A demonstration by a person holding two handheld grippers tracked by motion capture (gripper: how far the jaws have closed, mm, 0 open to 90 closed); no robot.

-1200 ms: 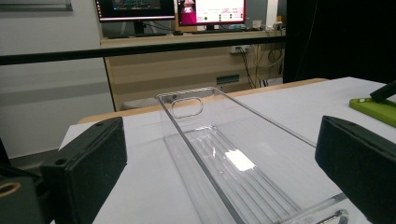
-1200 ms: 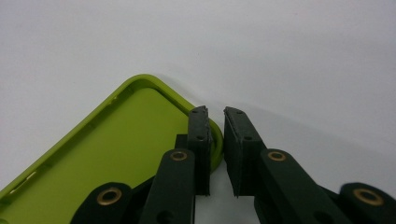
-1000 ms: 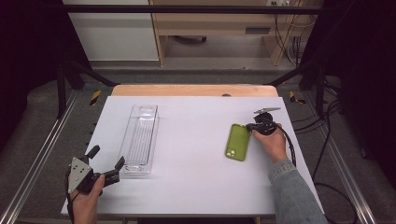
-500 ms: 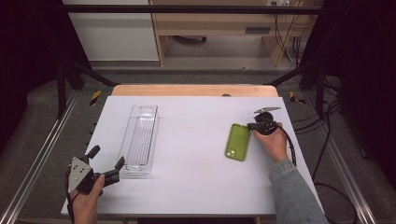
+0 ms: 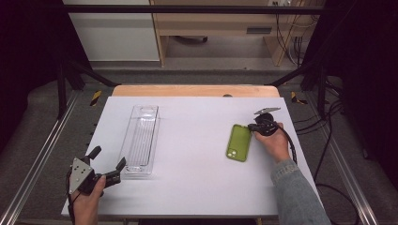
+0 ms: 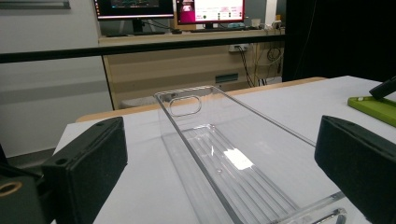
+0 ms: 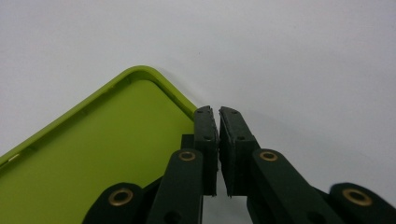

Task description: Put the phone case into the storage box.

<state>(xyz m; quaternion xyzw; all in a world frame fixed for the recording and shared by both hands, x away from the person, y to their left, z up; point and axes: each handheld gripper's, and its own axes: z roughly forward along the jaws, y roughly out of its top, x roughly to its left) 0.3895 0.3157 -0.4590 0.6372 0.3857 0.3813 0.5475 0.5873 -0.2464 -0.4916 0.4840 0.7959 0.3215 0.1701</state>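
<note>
Right gripper (image 7: 218,114): jaws all but closed, a hairline gap between the pads; clamped on the rim of the green phone case (image 5: 239,142) at its far right corner, or merely shut beside it, cannot tell for sure; reads as a pinch on the thin edge.
Left gripper (image 5: 107,164): jaws wide apart, nothing between the pads; hovering near the front left corner of the desk (image 5: 197,187), aimed along the clear plastic tray (image 5: 141,140).
Phone case: flat on the right half of the desk, camera cut-out toward the front edge, well apart from the tray.
Tray: lengthwise on the left half, empty, near end just ahead of the left jaws.
Risk, slip: thin rim, tiny purchase; likely to twist out or swing down on lifting.
Risk, scrape: a drag instead of a lift could skid the case off the right edge.
Risk, tray: light and slick; a nudge from the open jaws could shove it askew.
Surface: matt white sheet over a wooden top, bare otherwise.
Room: dark curtains at both sides; cables on the right floor; monitors on a bench beyond.
</note>
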